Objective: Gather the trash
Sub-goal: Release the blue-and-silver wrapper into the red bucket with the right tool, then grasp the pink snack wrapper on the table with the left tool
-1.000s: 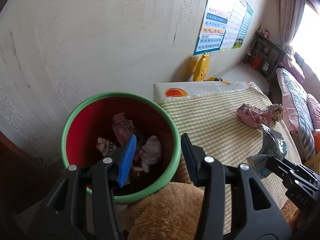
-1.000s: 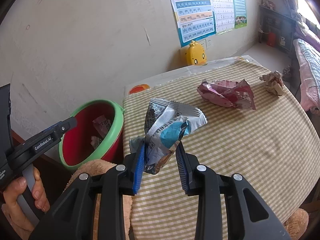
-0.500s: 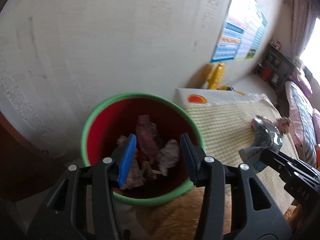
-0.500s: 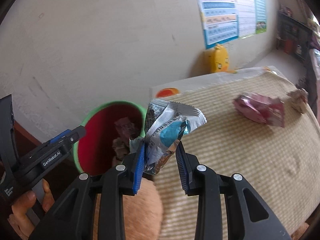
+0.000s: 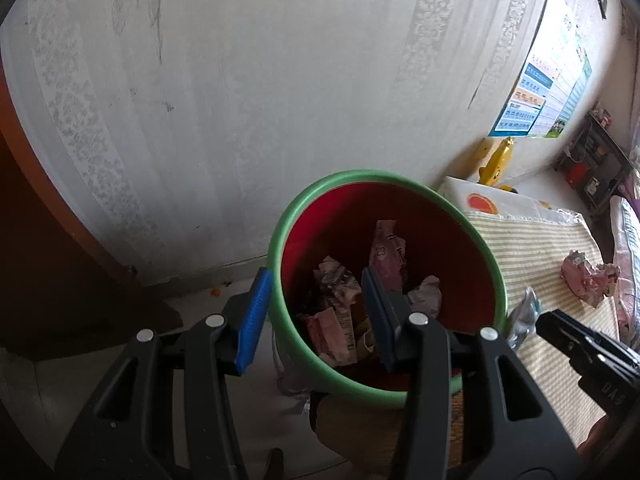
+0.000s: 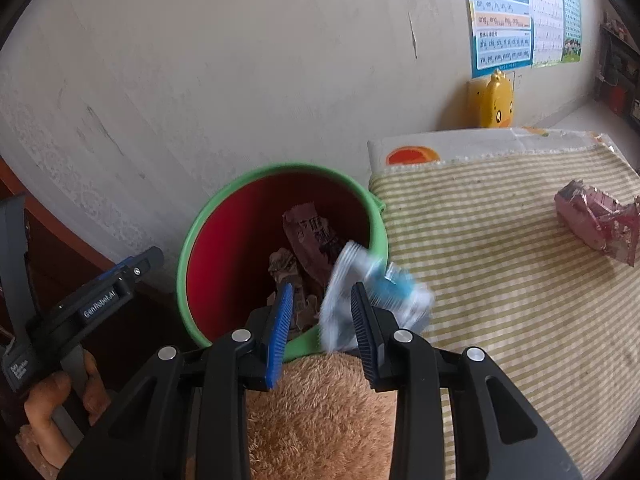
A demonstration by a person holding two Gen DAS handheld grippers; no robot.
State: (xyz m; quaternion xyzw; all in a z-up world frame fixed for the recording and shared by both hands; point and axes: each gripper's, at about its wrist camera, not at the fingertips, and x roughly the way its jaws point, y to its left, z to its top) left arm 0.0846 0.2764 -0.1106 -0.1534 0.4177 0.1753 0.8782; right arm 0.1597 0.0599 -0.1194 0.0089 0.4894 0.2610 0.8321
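Both tongs stand open: the right tongs (image 6: 320,320) have their jaws spread and grip nothing, while the silver-and-blue wrapper (image 6: 376,296) shows blurred just beside the right jaw, over the near rim of the bin (image 6: 182,256), apparently loose and dropping; whether it touches the jaw cannot be told. Empty too, the left tongs (image 5: 316,316) straddle the bin's left wall without pinching it, one jaw outside and one over the inside. Crumpled wrappers already lie in the bin's red bottom. On the striped cloth (image 6: 500,264) a pink wrapper (image 6: 600,224) remains, well apart from the bin, with a smaller crumpled scrap (image 5: 608,270) against it in the left view. That pink wrapper looks like thin foil film: very light, soft, crinkly and somewhat slippery, not fragile. A raised crease or bunched edge would likely be the best place to pinch, since a flat face could slide out between the pads.
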